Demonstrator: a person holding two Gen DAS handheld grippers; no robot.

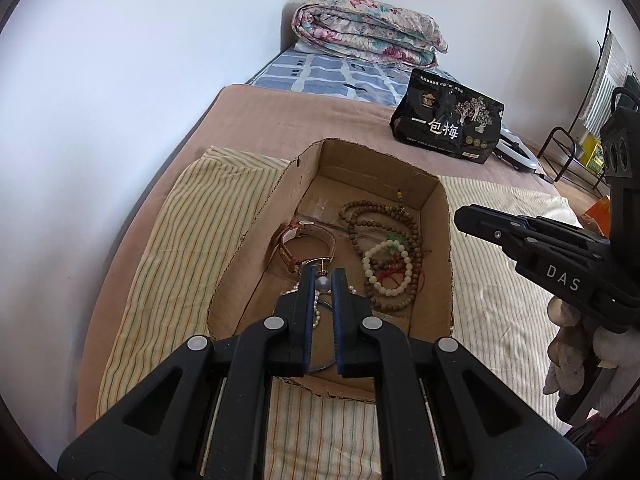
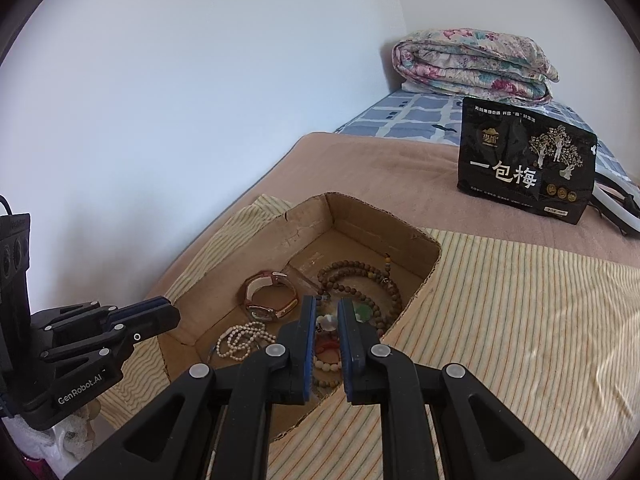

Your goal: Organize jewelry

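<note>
Two hand-held grippers, left (image 1: 323, 276) and right (image 2: 325, 308), slightly parted, empty, above torn cardboard box (image 1: 428, 192): round wooden beads (image 1: 360, 212), pearl strand (image 2: 240, 340).

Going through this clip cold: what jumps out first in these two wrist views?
The open cardboard box on the striped cloth, holding a tangle of brown wooden beads, a pale bead bracelet, a leather-strap watch and a pearl strand. The left gripper and the right gripper hang over the box, jaws slightly apart, holding nothing. Behind stand a black snack bag and a folded floral quilt.
</note>
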